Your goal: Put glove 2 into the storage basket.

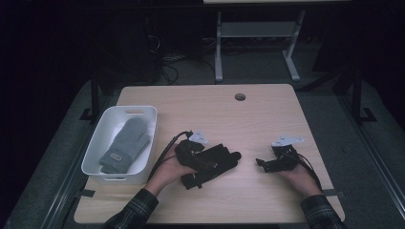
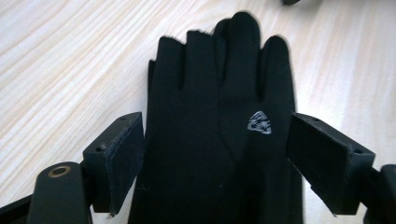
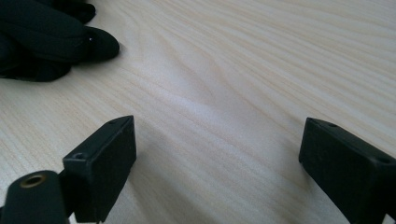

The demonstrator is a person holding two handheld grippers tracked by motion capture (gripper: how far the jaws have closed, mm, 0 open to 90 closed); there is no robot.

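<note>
A black glove with a small grey logo lies flat on the wooden table, fingers pointing away from my left gripper. That gripper is open, one jaw on each side of the glove's palm, and the pads are not squeezing it. In the high view the glove stretches right from the left gripper, held in the person's left hand. My right gripper stands open over bare wood with nothing between its jaws. The glove's fingertips lie off to its upper left. In the high view the right gripper points left toward the glove.
A white bin at the table's left holds a grey knitted mitten. The table has a round cable hole near its far edge. Beyond it, on the dark floor, stands another table's white frame.
</note>
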